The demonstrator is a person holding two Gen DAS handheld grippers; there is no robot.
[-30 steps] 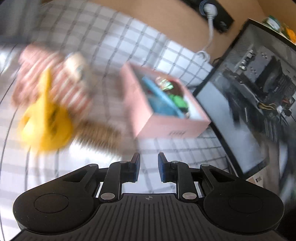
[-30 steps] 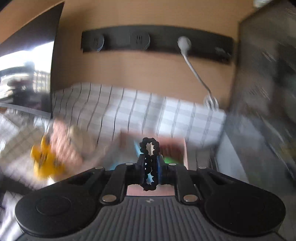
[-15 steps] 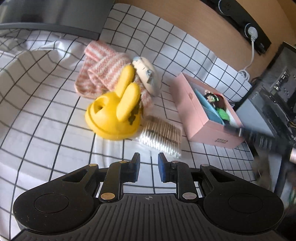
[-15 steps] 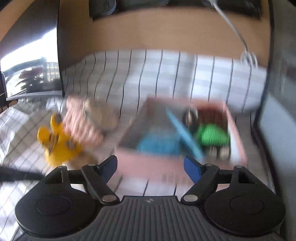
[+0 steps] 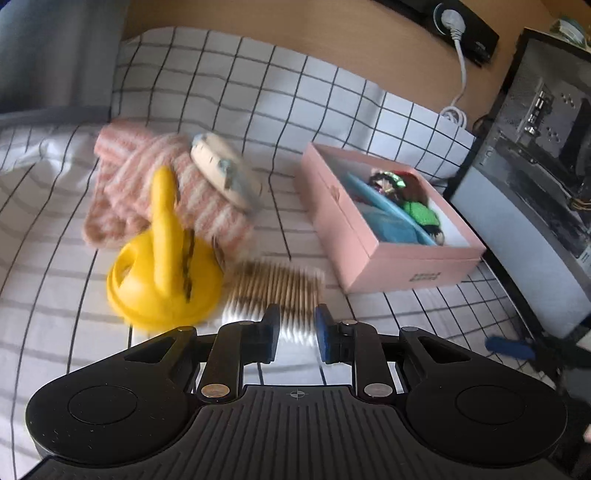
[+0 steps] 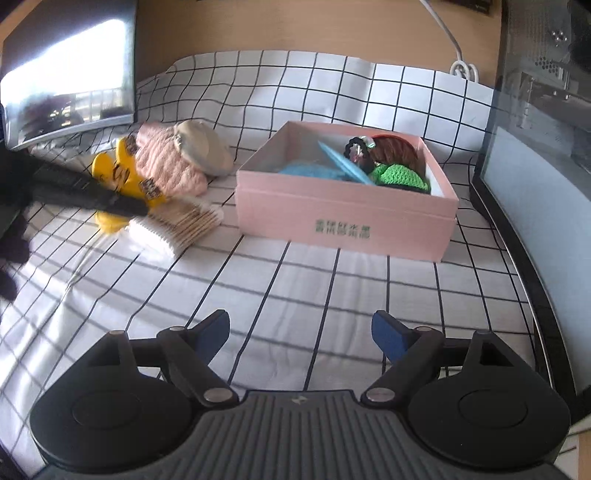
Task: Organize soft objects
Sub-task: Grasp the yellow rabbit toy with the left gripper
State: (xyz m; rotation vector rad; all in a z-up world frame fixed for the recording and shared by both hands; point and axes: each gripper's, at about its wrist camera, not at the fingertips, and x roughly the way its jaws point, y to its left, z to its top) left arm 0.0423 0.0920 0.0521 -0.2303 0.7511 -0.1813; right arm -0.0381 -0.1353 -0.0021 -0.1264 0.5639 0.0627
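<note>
A pink box (image 5: 391,258) (image 6: 343,218) stands open on the checked cloth. It holds a blue soft piece (image 6: 310,171), a green knit (image 6: 399,173), a brown knit (image 6: 395,147) and a black beaded ring (image 6: 356,147). Left of it lie a pink striped knit (image 5: 147,177) (image 6: 166,162), a beige pouch (image 5: 225,173) (image 6: 203,147) and a yellow toy (image 5: 162,273) (image 6: 122,173). My left gripper (image 5: 295,328) hovers over a pack of cotton swabs (image 5: 273,291) with a narrow, empty gap. My right gripper (image 6: 301,328) is low before the box, its jaws opening wide, nothing between them.
A glass-sided computer case (image 5: 535,147) (image 6: 546,129) walls off the right side. A power strip (image 5: 461,22) with a white cable (image 5: 458,74) runs along the wooden back wall. A monitor (image 6: 66,85) stands at the far left. Bare checked cloth (image 6: 295,277) stretches before the box.
My right gripper has opened and let go of the black beaded ring, then sunk toward the cloth in front of the box. The left view swung left, then back over the swabs.
</note>
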